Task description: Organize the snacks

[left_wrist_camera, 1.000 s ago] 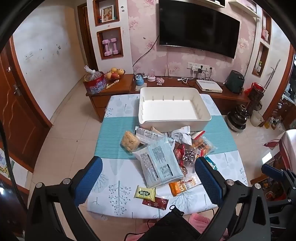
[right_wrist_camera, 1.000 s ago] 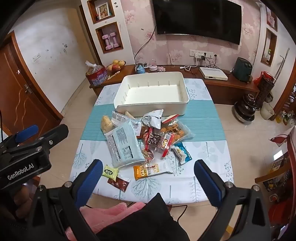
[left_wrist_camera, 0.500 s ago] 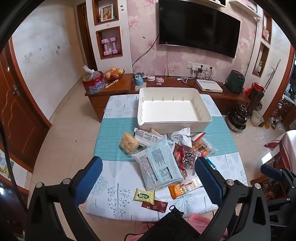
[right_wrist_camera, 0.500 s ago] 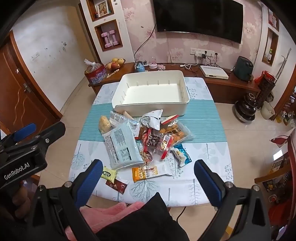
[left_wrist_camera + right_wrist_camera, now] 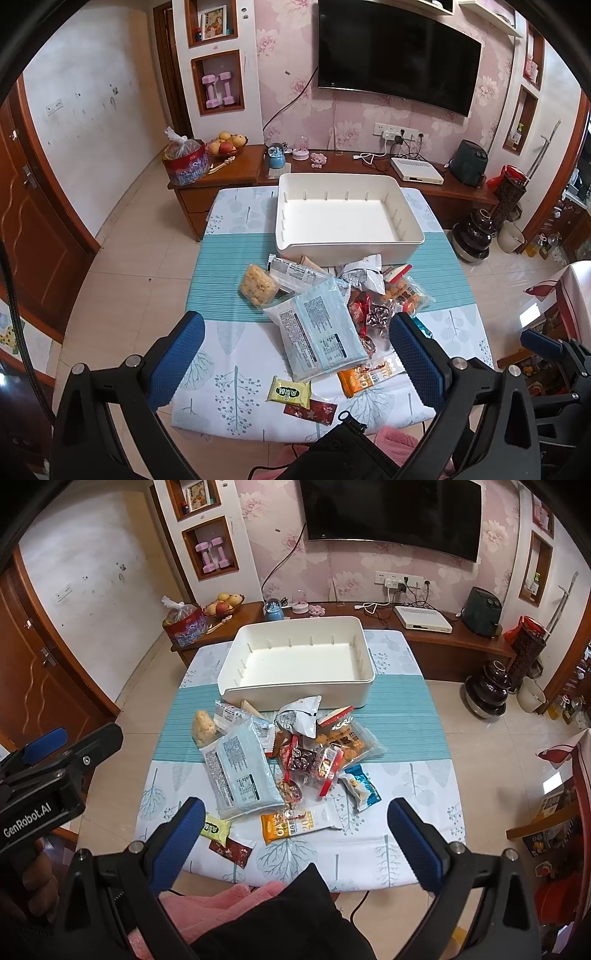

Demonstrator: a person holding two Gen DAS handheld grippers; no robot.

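Observation:
A pile of snack packets lies mid-table: a large pale-blue packet (image 5: 314,328) (image 5: 240,771), a yellow puffed snack (image 5: 257,283), an orange oat bar (image 5: 364,373) (image 5: 295,823), a green packet (image 5: 289,391) and a dark red packet (image 5: 310,408). An empty white bin (image 5: 347,221) (image 5: 299,664) stands behind the pile. My left gripper (image 5: 291,354) is open and empty above the table's near edge. My right gripper (image 5: 295,834) is open and empty, also above the near edge.
The table (image 5: 229,354) has a leaf-print cloth with a teal band. A wooden TV console (image 5: 229,170) with a fruit bowl (image 5: 226,144) stands behind it. A dark vase (image 5: 476,236) stands on the floor at right. The left gripper's body (image 5: 48,771) shows at the right view's left.
Both grippers have drifted slightly; the table and snacks shift a little in view. Nothing has been taken hold of and both stay open.

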